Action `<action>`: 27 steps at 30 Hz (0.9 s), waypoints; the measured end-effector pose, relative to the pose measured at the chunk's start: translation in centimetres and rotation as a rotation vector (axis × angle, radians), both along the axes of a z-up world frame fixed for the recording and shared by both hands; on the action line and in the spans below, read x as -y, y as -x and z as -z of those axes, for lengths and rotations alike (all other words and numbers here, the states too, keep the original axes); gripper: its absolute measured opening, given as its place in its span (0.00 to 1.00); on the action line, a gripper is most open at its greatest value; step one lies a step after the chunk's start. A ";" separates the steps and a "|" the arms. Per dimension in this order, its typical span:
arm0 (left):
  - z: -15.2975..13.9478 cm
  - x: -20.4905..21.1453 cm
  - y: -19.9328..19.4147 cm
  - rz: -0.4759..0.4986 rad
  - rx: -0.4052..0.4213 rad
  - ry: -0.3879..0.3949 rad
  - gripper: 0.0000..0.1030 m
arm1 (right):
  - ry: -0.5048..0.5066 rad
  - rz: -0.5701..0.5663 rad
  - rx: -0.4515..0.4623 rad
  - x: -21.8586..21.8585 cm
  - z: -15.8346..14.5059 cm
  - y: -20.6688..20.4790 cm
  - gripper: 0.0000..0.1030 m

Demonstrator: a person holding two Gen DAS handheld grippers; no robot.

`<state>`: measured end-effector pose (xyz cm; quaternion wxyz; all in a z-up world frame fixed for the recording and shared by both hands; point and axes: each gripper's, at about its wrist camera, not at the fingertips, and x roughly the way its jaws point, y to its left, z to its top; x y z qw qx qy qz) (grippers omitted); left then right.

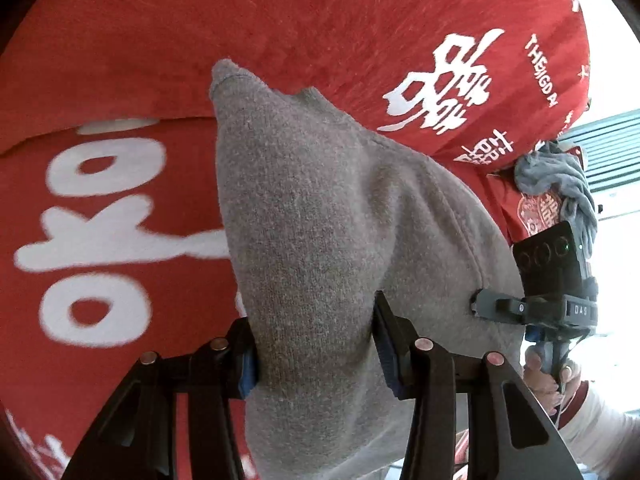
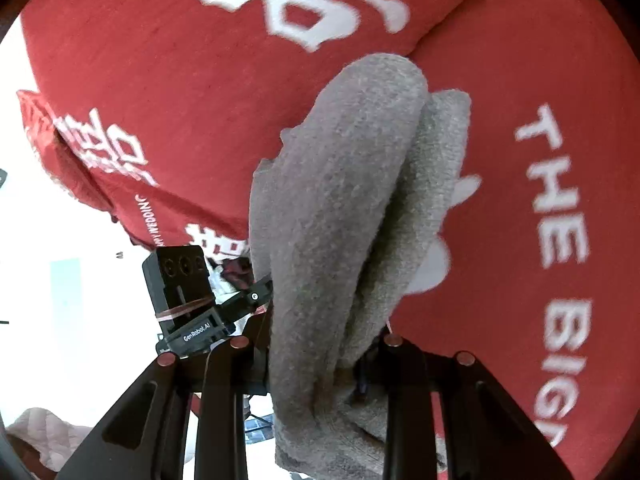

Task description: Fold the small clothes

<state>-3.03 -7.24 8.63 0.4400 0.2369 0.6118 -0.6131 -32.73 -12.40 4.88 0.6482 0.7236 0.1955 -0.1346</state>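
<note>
Grey knitted garment point(image 1: 320, 220) held up in the air in front of a red cloth point(image 1: 140, 20) with white printed characters and letters. Left gripper point(image 1: 316, 352) closed on the grey garment, both blue pads pressing into a thick fold of the fabric; rest of the fabric hanging down below the jaws and rising above them to a pointed corner at the top. Right gripper point(image 2: 316, 364) also clamped on the same grey garment point(image 2: 352, 200), a bunched fold squeezed between its black fingers, two thick layers visible side by side above the jaws. In the left wrist view, right gripper point(image 1: 480, 306) seen at the far right edge of the garment, its finger tip touching the grey fabric, with a hand point(image 1: 548, 376) and a light sleeve point(image 1: 600, 428) on the handle below. In the right wrist view, left gripper point(image 2: 256, 296) seen at the left edge of the garment, its black camera block just beside it. Another grey piece of cloth point(image 1: 560, 184) lying further back on the red cloth, at the right side of the left wrist view. Pale quilted fabric point(image 2: 44, 436) in the lower left corner of the right wrist view.
</note>
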 end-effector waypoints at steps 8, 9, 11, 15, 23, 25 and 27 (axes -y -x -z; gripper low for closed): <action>-0.2 -7.5 -3.5 -0.039 0.064 -0.037 0.47 | -0.025 -0.060 0.024 -6.2 -0.4 -4.2 0.31; 0.2 -8.3 -4.1 -0.048 0.066 -0.048 0.47 | -0.034 -0.069 0.024 -6.9 0.1 -4.8 0.31; 1.3 -9.8 -5.3 -0.073 0.068 -0.075 0.48 | -0.050 -0.082 0.018 -8.0 0.7 -6.4 0.31; 3.7 -11.4 -6.7 -0.109 0.074 -0.118 0.48 | -0.061 -0.118 -0.008 -9.2 2.4 -8.6 0.31; 5.4 -13.5 -8.5 -0.160 0.223 -0.153 0.64 | -0.015 -0.157 -0.226 -8.6 3.5 -9.3 0.33; 5.1 -14.1 -9.1 -0.183 0.284 -0.154 0.66 | -0.001 -0.135 -0.307 -8.2 3.2 -7.9 0.35; 4.9 -14.7 -9.8 -0.205 0.310 -0.165 0.66 | 0.021 -0.124 -0.436 -7.9 2.8 -6.7 0.35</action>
